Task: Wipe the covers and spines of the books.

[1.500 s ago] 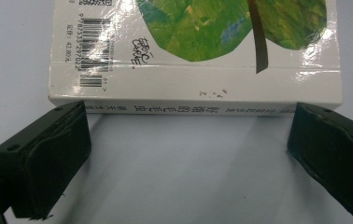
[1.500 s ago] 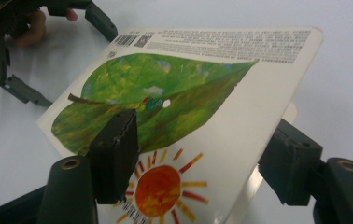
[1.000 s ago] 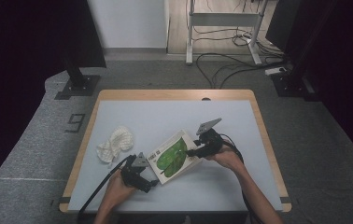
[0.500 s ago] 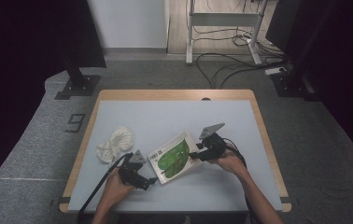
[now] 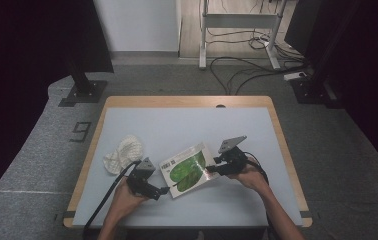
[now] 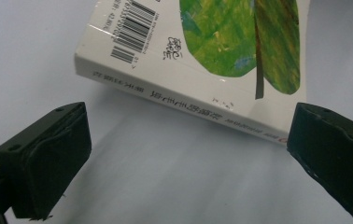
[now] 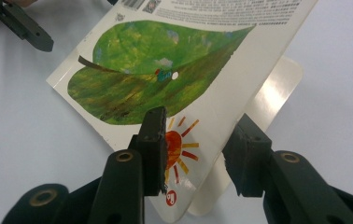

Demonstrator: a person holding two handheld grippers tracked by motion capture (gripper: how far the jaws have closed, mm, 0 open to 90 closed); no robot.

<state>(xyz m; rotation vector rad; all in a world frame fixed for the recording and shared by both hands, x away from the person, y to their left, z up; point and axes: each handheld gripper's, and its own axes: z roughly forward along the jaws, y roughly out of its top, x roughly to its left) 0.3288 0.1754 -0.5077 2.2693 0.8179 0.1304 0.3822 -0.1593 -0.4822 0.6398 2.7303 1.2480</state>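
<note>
1. Near the front of the bench (image 5: pixel 127 120), the book (image 5: pixel 187 169) lay with its back cover up, a green leaf and a barcode showing, and served as the landmark for everything else.
2. At the book's right-hand edge, the right claw (image 7: pixel 195 156) stood with its jaws astride the lifted cover, one above and one below; whether they pinched the board or only bracketed it could not be told.
3. That cover was raised off the pages, a pale page showing beneath it in the right gripper view.
4. Just off the book's spine, the left claw (image 6: pixel 188 154) gaped wide and held nothing, its jaws clear of the spine.
5. The step in hand looked like opening the book; the next move probably called for swinging the cover over toward the spine while the left claw steadied that side.
6. Left of the book lay a crumpled white cloth (image 5: pixel 123 153), well apart from it.
7. Beyond the book the bench lay bare, giving ample room; the bench's front edge sat close behind it.
</note>
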